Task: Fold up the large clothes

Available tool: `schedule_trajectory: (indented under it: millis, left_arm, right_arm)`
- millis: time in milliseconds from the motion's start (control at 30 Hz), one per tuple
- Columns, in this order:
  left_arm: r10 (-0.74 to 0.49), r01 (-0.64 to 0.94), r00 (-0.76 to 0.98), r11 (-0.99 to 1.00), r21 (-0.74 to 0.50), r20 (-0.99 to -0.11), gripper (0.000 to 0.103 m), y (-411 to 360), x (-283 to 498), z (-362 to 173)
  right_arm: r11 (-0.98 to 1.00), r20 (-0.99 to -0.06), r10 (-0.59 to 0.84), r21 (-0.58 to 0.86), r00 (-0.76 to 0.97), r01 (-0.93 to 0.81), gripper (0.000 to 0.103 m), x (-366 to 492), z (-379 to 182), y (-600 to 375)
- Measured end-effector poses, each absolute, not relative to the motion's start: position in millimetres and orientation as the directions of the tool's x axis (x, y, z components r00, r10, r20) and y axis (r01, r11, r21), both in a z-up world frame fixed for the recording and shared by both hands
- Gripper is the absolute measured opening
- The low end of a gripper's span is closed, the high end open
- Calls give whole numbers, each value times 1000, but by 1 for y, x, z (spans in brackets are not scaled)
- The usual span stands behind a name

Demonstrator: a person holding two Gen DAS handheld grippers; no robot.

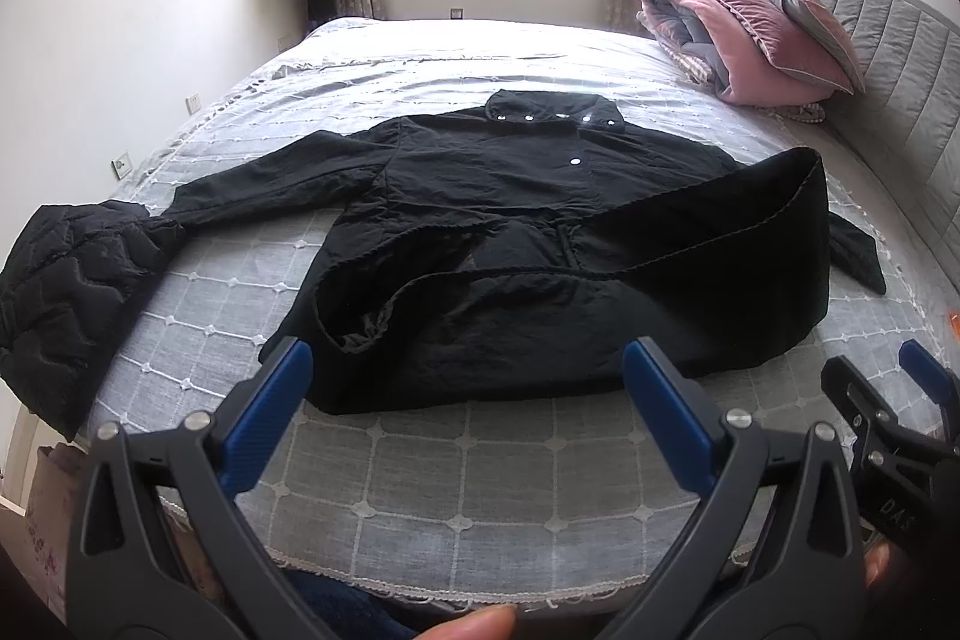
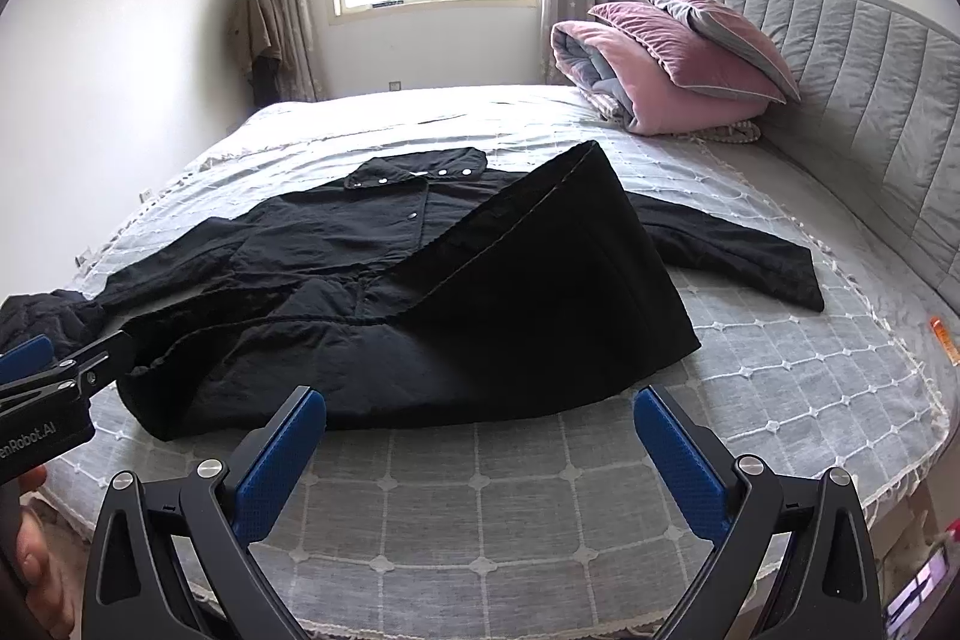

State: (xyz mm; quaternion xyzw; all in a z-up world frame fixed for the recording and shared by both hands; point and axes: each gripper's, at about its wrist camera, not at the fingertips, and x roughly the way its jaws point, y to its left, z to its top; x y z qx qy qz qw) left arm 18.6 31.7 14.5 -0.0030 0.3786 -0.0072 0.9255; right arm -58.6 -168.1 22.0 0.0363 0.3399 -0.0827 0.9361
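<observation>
Both the left gripper and the right gripper hang with jaws spread wide and nothing between them, side by side above the bare bedspread at the near edge of the bed. Just ahead of both sets of fingertips lies the black coat, flat and collar-away, one front panel already turned over its middle. It looks padded, soft and fairly heavy, likely to sag and drag rather than slide, so I would pinch the thick hem corners nearest the fingertips, or each sleeve near its cuff.
</observation>
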Motion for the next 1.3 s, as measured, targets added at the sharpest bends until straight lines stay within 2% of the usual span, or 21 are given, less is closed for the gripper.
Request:
schedule_trajectory:
  millis: [433,533,700,800,933,967,1033,1100,1133,1200,1233,1300]
  left_arm:
    - [-8,-16,671,1000,-26,-742,103,62,55,-4]
    - [42,-87,665,996,-22,-746,103,87,78,-8]
    - [105,-158,630,987,5,-770,103,125,129,-21]
    - [157,-151,581,985,83,-799,103,125,160,-41]
    - [185,-109,523,983,151,-832,99,121,170,-75]
    - [190,-102,523,982,160,-831,95,121,166,-79]
    - [213,-102,516,977,187,-830,78,126,159,-91]
    - [189,-104,492,982,158,-850,16,136,153,-98]
    - [162,-107,477,986,125,-864,8,142,149,-102]
    - [138,-99,490,990,103,-861,8,149,135,-103]
    - [154,-87,503,988,127,-850,8,151,124,-101]
    - [136,-68,520,991,117,-844,8,155,105,-96]
  right_arm:
    - [982,-634,-101,59,767,178,103,-36,14,-169]
    - [985,-637,-115,25,762,170,103,-23,13,-172]
    - [970,-646,-203,-31,736,241,103,37,15,-209]
    - [950,-664,-265,-54,699,308,103,89,14,-238]
    - [935,-755,-315,-143,576,325,103,150,-17,-260]
    - [931,-770,-328,-166,548,324,103,152,-24,-263]
    - [934,-782,-316,-157,538,320,103,144,-34,-269]
    - [937,-782,-298,-132,547,322,102,124,-37,-275]
    - [940,-782,-282,-110,556,322,99,111,-38,-279]
    - [950,-790,-233,-60,567,307,75,88,-37,-284]
    - [954,-794,-202,-26,573,300,69,77,-37,-290]
    - [956,-802,-154,27,578,292,50,54,-36,-300]
